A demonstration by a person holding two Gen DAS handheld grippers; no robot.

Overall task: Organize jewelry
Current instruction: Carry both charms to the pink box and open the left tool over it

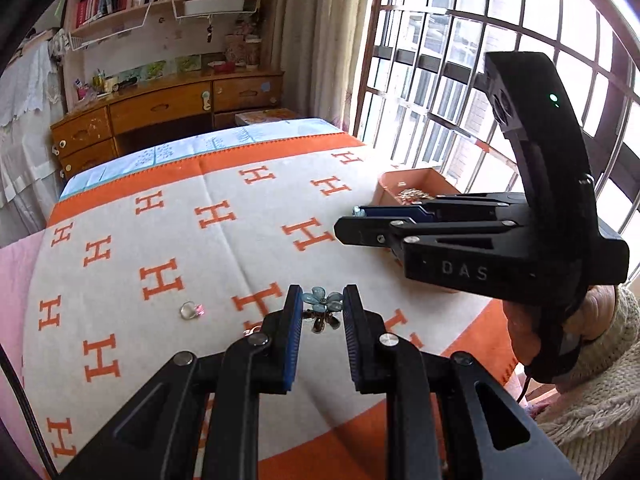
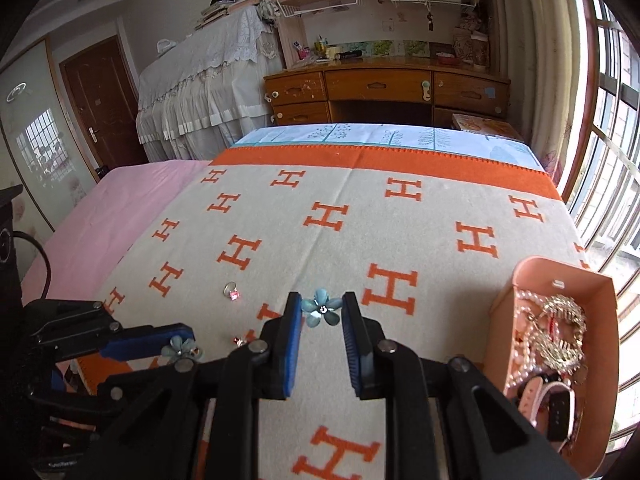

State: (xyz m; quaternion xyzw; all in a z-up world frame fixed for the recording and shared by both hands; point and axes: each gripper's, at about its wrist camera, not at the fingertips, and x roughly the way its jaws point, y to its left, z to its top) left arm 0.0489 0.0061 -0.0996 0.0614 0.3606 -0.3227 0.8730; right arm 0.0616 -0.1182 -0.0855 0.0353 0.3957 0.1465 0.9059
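Observation:
Two pale blue flower earrings lie on the orange-and-cream H-pattern blanket [image 2: 360, 216]. In the left wrist view one blue flower earring [image 1: 322, 300] sits between the tips of my open left gripper [image 1: 322, 304], not clamped. In the right wrist view the other blue flower earring [image 2: 322, 308] sits between the tips of my open right gripper [image 2: 322, 310]. A clear ring with a pink stone [image 1: 191, 310] lies to the left; it also shows in the right wrist view [image 2: 232, 291]. A pink jewelry box [image 2: 560, 356] at the right holds necklaces and watches.
A small pink stud [image 2: 240, 341] lies near the left gripper's fingers [image 2: 160, 338]. The box [image 1: 412, 186] stands behind the right gripper [image 1: 360, 224] beside the barred window. A pink sheet [image 2: 120, 208] covers the bed's left side. A wooden desk [image 2: 384, 88] stands beyond.

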